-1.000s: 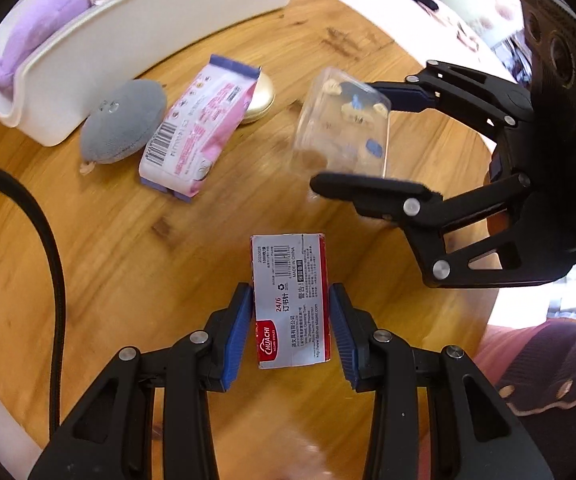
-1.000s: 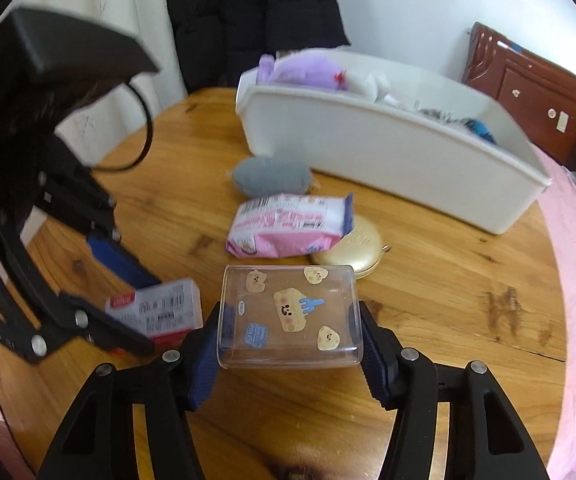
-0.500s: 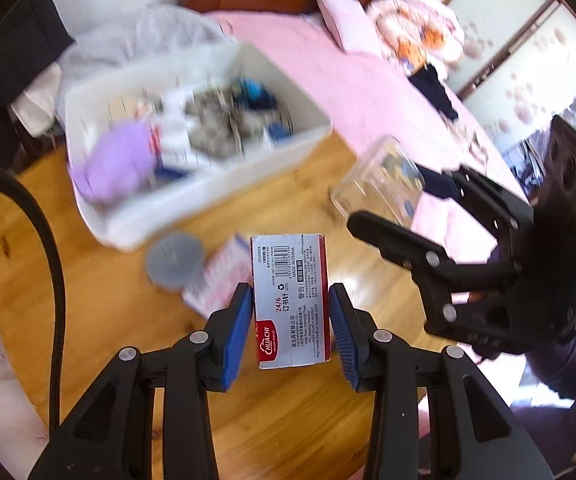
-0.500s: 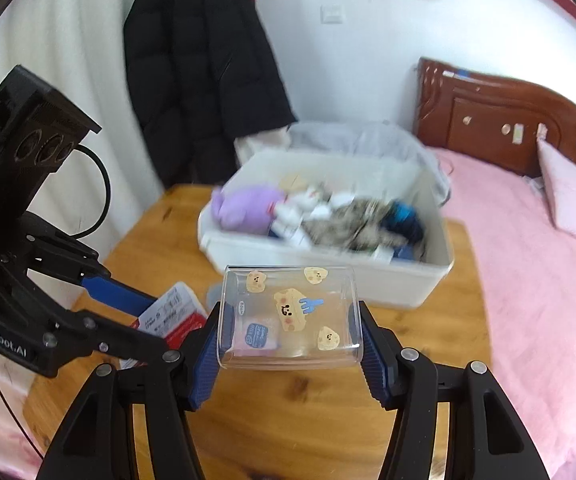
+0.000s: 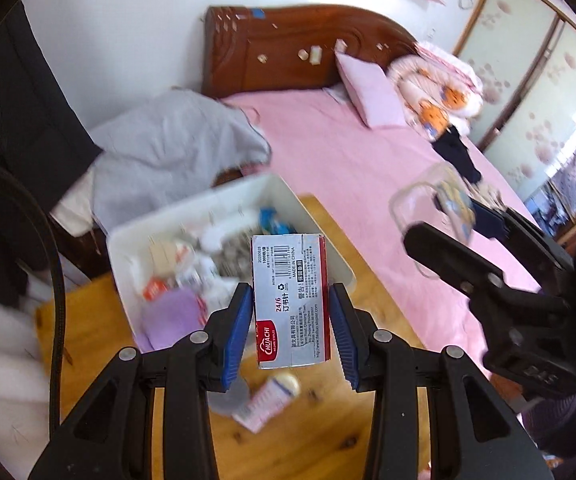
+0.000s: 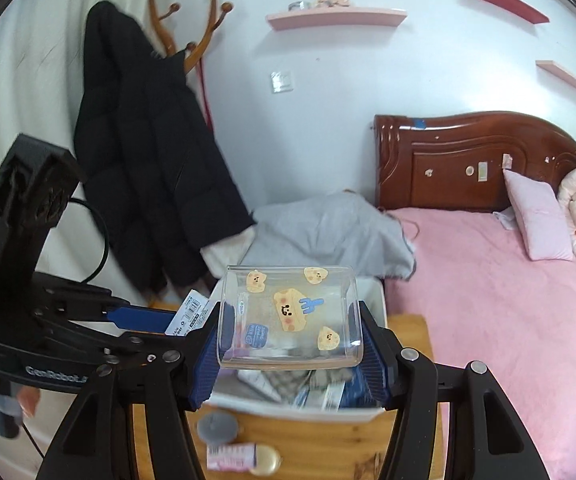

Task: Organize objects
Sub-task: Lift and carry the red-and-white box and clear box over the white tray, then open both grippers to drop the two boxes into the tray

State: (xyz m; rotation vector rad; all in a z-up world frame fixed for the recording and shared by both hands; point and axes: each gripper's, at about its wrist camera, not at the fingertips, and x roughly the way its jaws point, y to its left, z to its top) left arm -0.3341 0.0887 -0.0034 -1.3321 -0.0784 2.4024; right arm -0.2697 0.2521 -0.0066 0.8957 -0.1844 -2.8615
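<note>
Staple box [image 5: 291, 300] clamped in left hand-held gripper [image 5: 291, 320], clear box [image 6: 288, 316] (stickered) in right hand-held gripper [image 6: 290, 342]

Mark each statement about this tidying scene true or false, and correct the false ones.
1. The left gripper holds a box of staples. True.
2. The right gripper holds a black coat. False: its pads are closed on a clear plastic box with cartoon stickers; the black coat hangs on a coat stand.
3. The white bin on the wooden table is empty. False: it already holds several items, including something purple.
4. A pink packet lies on the table beside a grey round object. True.
5. The bed cover is blue. False: it is pink.
</note>
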